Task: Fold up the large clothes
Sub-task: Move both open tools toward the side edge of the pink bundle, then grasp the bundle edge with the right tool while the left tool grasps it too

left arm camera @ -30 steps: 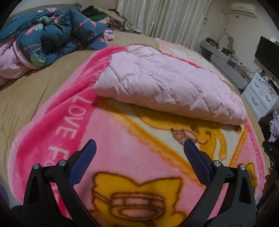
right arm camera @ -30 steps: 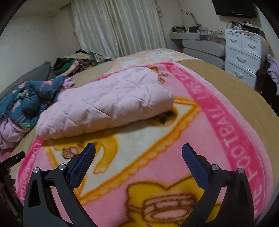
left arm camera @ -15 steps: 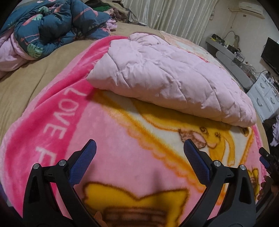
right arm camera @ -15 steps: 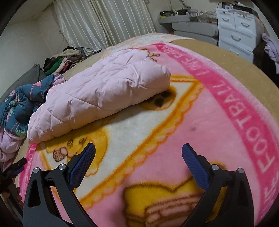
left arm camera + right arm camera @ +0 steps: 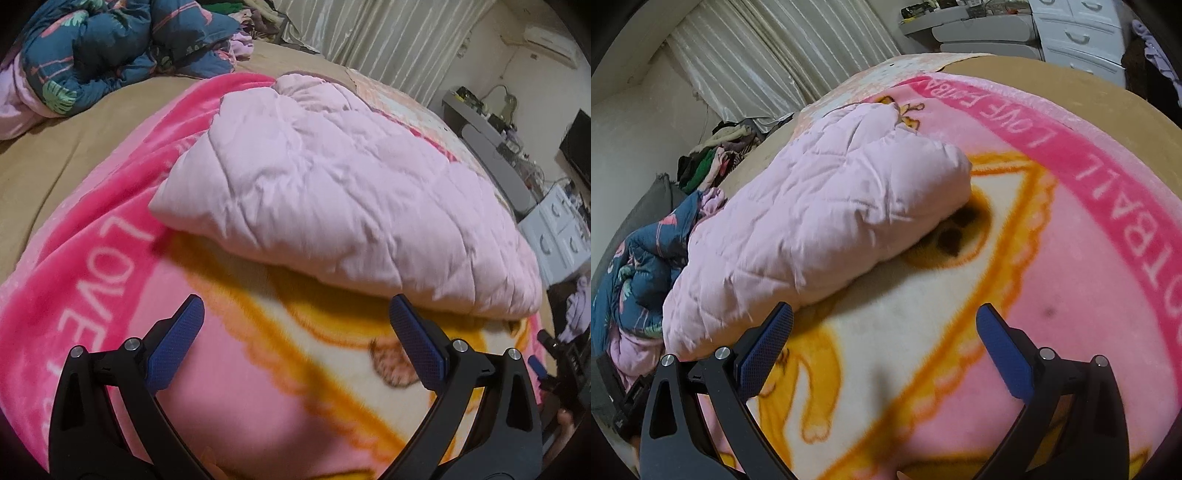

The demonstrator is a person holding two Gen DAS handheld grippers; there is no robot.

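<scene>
- The left gripper hangs over the bed with its blue-padded fingers spread wide, nothing between them.
- Directly beneath it lies the pink cartoon blanket, its "LOVE" lettering running off to the gripper's left.
- Just ahead of the fingertips sits the folded pink quilted coat, a thick bundle resting on the blanket; its near edge is close to the right fingertip, not touching as far as I can tell.
- Farther ahead and left, a navy floral duvet is heaped on the tan sheet.
- The right gripper is likewise wide open and empty, held above the same blanket.
- The coat lies ahead and to its left, one corner reaching down just beside the left fingertip.
- Beyond the coat, curtains hang at the far wall; white drawers stand ahead to the right.
</scene>
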